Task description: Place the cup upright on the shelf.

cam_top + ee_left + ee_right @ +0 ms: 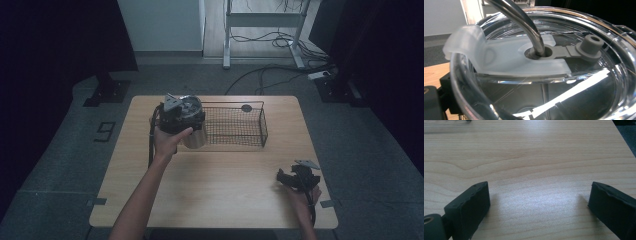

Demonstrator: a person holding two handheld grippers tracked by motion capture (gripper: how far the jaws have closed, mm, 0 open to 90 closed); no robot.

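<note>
The left claw sits at the near left corner of the wire basket, pressed against a steel tumbler that stands upright on the wooden surface. The person's left hand wraps the claw's body from below, thumb toward the tumbler. Whether its jaws are clamped on the tumbler I cannot tell: in the left gripper view they are hidden, apart from a dark piece at the lower left edge. That view looks close down onto the tumbler's clear lid, where a bent metal straw passes through a grey grommet in the middle, a frosted sliding tab lies across the lid, and a grey plug stands beside the straw hole.

The tumbler touches the basket's left end, outside its mesh. Inside the basket, at the far right, lies 1 small dark round thing, too small to identify.

The right claw is well apart, near the front right corner of the surface, held by the right hand. Its 2 jaws are spread wide with nothing between them, just above bare wood in the right gripper view.
</note>
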